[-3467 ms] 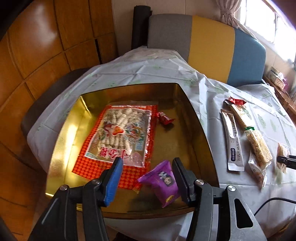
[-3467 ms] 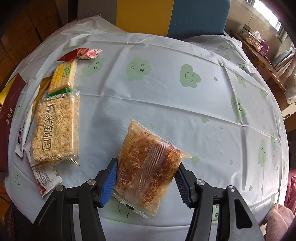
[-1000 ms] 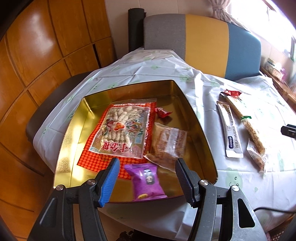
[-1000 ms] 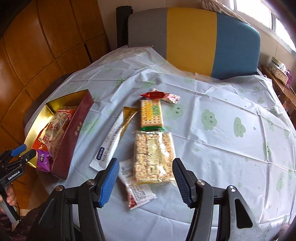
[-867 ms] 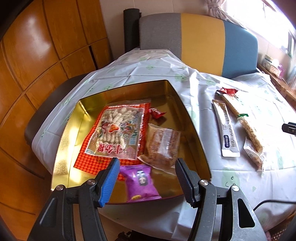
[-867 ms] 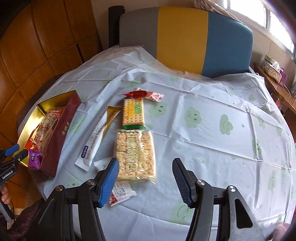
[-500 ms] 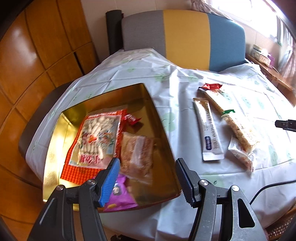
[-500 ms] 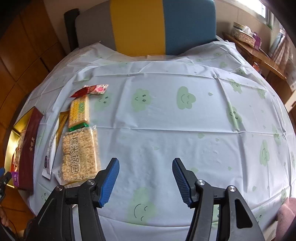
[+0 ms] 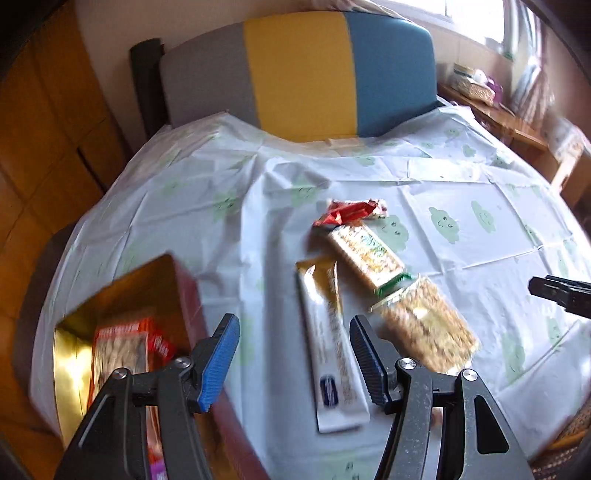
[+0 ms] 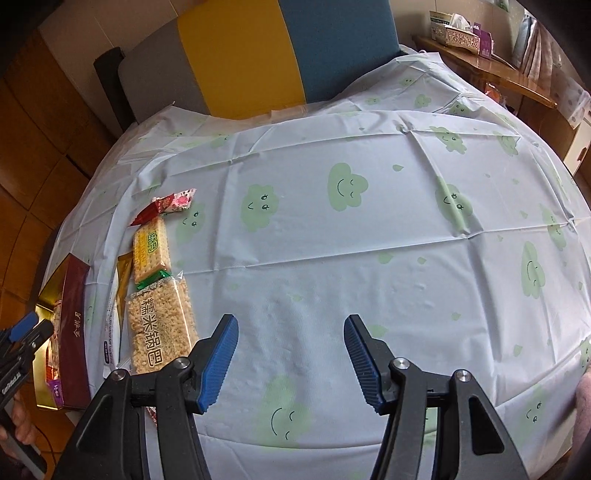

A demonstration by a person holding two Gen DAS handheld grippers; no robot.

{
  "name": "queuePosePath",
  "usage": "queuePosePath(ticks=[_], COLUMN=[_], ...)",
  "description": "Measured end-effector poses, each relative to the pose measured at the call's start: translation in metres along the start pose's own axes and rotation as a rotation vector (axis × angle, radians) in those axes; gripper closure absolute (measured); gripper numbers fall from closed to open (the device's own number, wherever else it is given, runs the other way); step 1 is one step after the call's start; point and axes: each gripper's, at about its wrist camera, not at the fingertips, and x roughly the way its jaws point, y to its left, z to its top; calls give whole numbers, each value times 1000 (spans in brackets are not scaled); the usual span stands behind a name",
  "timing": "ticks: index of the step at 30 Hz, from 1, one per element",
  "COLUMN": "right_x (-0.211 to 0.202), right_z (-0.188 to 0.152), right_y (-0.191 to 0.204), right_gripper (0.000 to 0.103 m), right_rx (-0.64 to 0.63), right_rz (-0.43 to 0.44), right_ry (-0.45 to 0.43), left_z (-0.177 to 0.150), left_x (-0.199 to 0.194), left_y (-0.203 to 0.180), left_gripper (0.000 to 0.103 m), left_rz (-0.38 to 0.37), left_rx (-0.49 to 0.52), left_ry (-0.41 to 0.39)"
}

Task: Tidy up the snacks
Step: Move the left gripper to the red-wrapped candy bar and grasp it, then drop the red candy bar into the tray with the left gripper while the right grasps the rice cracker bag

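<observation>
Two grippers hang over the tablecloth [image 10: 369,258] with jaws apart and nothing between them. The left gripper [image 9: 294,354] is above the long white sachet [image 9: 334,354], just right of the gold box [image 9: 110,295], which holds a red snack bag [image 9: 125,347]. Right of the sachet lie the cracker pack [image 9: 365,254] and rice-crisp pack [image 9: 424,328]. The right gripper [image 10: 290,352] is over bare cloth, right of the rice-crisp pack.

Tablecloth [image 10: 369,258]: pale, printed with green smiling clouds, creased, covering the surface beneath and ahead of the tongs. Chair back [image 10: 258,55]: grey, yellow and blue panels, beyond the surface's far edge. Wooden side shelf [image 10: 498,74] with tissue box [image 10: 454,27]: far right.
</observation>
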Motion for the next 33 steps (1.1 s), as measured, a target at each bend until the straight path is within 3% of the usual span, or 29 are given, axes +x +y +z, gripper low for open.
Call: queuePosePath(ticks=[10,19,21,22,24,25,33], right_x=[-3,-3,-3,-2,-3,-3,-1], right_z=[3,2,2,2,1,0,-1], right_y=[2,10,11,12,14,15,18], right_gripper=[42,42,42,42,42,42,42], right_rx=[4,-12,-12,-15,-27,-33,-65], right_rz=[52,109,121,124,118,115,86], right_ry=[-1,12,13,14,11,7,4], left_z=[64,89,93,94,94,94,77], left_x=[71,132,141,145,144,141,86], left_y=[-54,-72,-68,-66,-61,-58,-37], left_gripper=[34,34,50,70,75,83,86], left_rz=[29,67,47,22,20,6,-80], left_rx=[217,272,246,226,191,174,75], left_ry=[-8,23,37,51,33,18,-36])
